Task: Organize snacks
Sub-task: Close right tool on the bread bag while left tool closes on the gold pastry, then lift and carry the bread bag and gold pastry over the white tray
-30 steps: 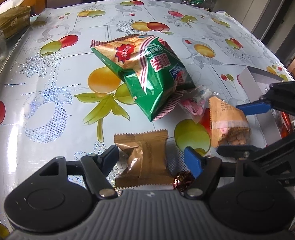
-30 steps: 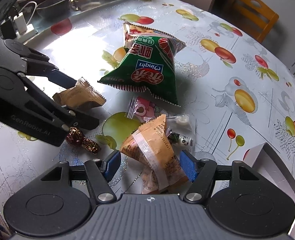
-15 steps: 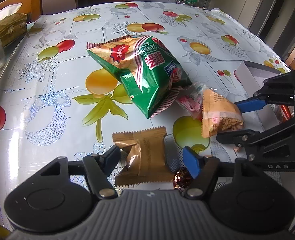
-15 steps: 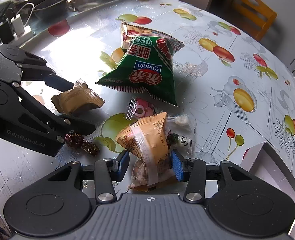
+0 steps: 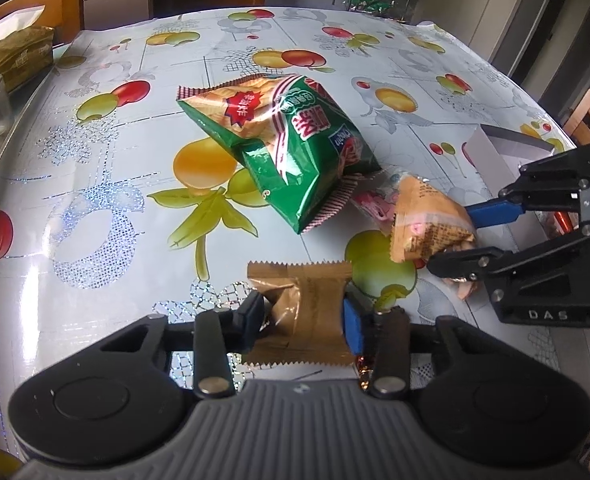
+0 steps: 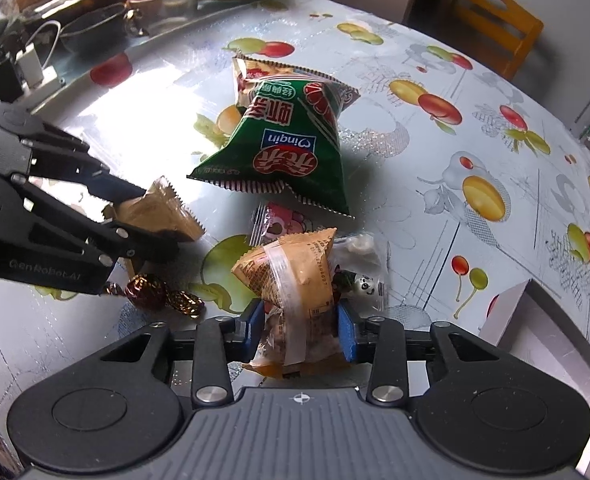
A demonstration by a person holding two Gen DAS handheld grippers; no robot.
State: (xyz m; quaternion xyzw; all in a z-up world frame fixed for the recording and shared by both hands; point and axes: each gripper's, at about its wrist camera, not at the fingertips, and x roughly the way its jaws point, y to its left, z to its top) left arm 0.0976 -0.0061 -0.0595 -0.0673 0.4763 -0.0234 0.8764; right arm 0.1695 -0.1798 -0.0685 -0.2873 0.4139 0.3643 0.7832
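A brown wrapped snack point(image 5: 307, 304) lies on the fruit-print tablecloth point(image 5: 95, 184) between the pads of my left gripper point(image 5: 303, 322). Its jaws are closing and both pads press the packet's sides. My right gripper point(image 6: 299, 328) is closing too, its pads pinching an orange taped snack packet point(image 6: 295, 276). From the right wrist view the left gripper point(image 6: 143, 216) shows at the left with the brown snack point(image 6: 163, 216) in its tips. A green chip bag point(image 5: 295, 152) lies beyond both. A pink packet point(image 6: 283, 224) and a clear panda packet point(image 6: 361, 280) rest by the orange one.
Two foil candies point(image 6: 159, 296) sit on the cloth below the left gripper. A white box point(image 6: 535, 320) stands at the table's right edge. Bowls, a tray point(image 6: 107, 24) and a charger point(image 6: 31, 72) crowd the far left. A tissue pack point(image 5: 19, 56) and wooden chairs point(image 6: 491, 20) ring the table.
Both grippers' jaws have come together: the left onto the brown snack, the right onto the orange packet, whose top has tipped upward. Neither hand has shifted.
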